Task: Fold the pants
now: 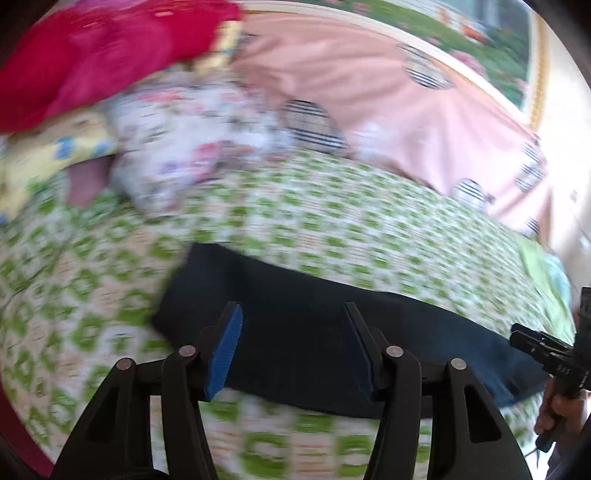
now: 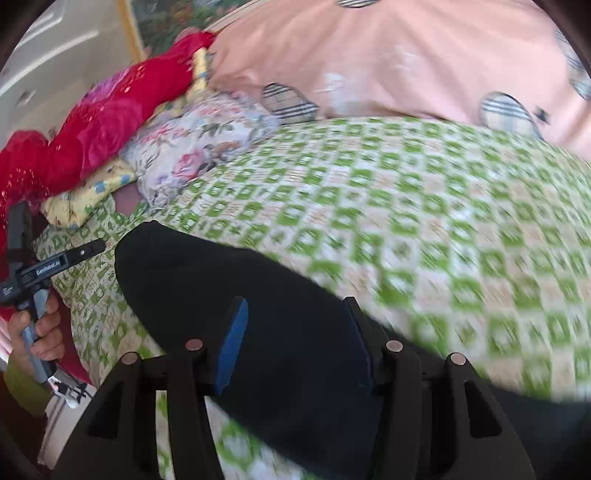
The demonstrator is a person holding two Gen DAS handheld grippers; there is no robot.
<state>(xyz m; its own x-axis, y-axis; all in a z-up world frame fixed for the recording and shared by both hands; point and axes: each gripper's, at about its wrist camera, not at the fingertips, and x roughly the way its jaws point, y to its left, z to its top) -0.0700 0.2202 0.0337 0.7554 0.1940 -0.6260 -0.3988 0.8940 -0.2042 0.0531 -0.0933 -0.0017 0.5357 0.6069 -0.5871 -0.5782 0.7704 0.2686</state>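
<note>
Dark navy pants [image 1: 314, 332] lie flat in a long strip on a bed with a green-and-white patterned sheet [image 1: 295, 214]. My left gripper [image 1: 293, 310] is open and empty, hovering over the near edge of the pants. In the right wrist view the pants [image 2: 258, 295] run from upper left to lower right. My right gripper [image 2: 295, 306] is open and empty above them. Both views are motion-blurred. The right gripper also shows at the left wrist view's right edge [image 1: 543, 347], the left gripper at the right wrist view's left edge [image 2: 55, 262].
A floral pillow [image 1: 192, 136], a red cloth [image 1: 103, 55], a yellow printed cloth [image 1: 44, 155] and a peach blanket [image 1: 388, 96] with striped patches lie along the far side of the bed. A framed picture [image 1: 480, 33] hangs on the wall behind.
</note>
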